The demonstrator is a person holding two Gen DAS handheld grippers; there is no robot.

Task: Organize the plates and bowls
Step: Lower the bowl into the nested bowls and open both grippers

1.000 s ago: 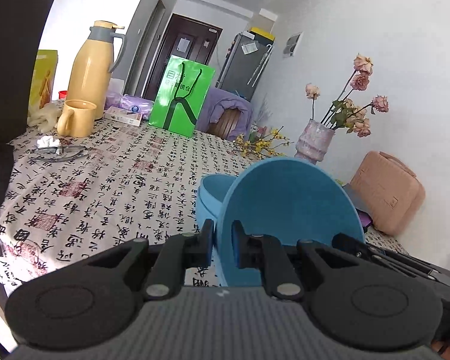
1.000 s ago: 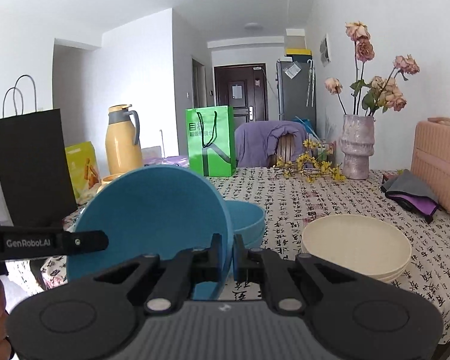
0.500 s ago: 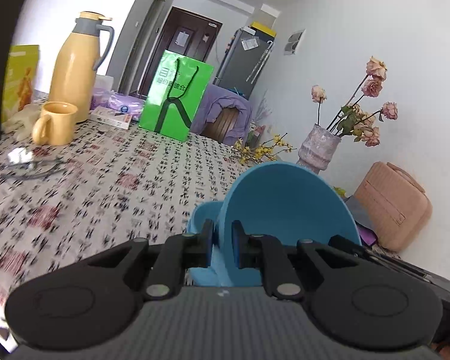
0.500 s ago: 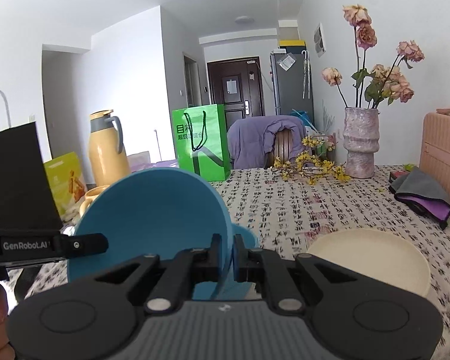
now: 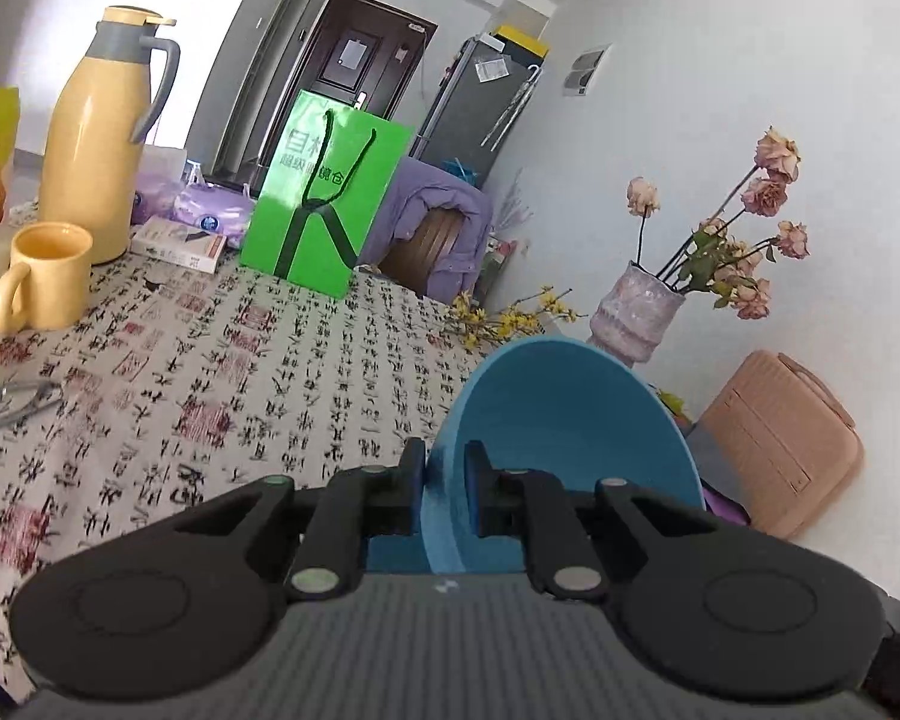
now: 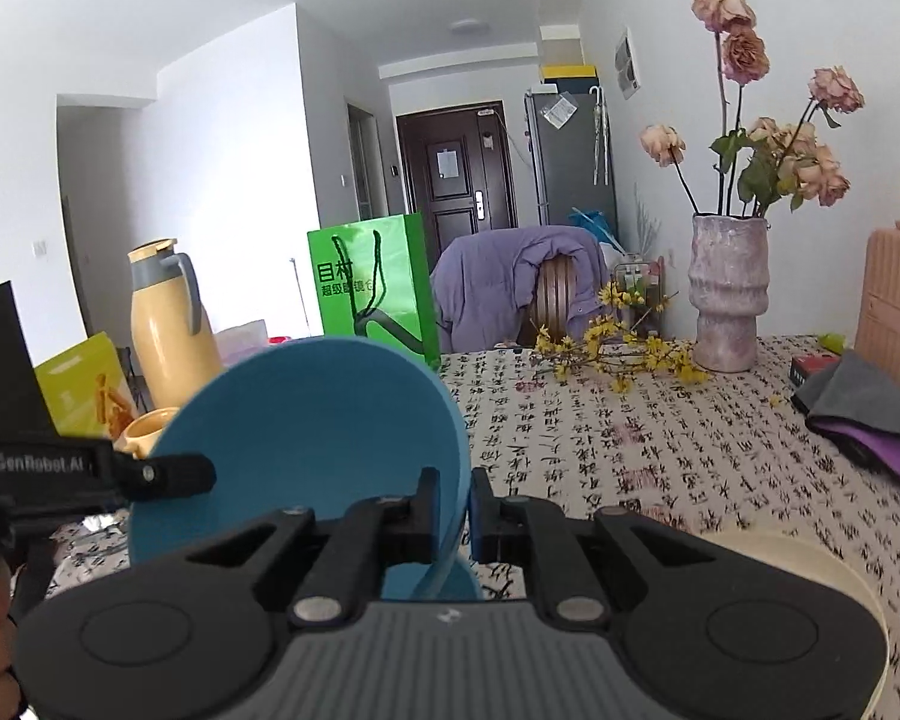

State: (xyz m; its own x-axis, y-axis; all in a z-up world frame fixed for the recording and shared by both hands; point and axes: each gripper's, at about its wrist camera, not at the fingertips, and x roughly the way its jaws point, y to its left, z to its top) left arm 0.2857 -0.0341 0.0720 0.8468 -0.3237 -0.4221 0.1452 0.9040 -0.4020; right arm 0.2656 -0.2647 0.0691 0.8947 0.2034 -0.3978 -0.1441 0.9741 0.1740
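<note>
Both grippers hold one blue plate by opposite rims, tilted nearly upright above the table. My left gripper is shut on its near rim. My right gripper is shut on the plate's right rim; the left gripper's body shows at the plate's left side. A blue bowl sits just below the plate, mostly hidden; a sliver shows in the right wrist view. A cream bowl stack sits on the table at the lower right.
A patterned tablecloth covers the table. On it stand a yellow thermos, yellow mug, green bag, vase of dried roses, grey-purple cloth and pink case. A draped chair stands behind.
Both grippers have lifted the blue plate higher and moved forward; the blue bowl and cream bowls have sunk lower in view, and the thermos and mug look closer.
</note>
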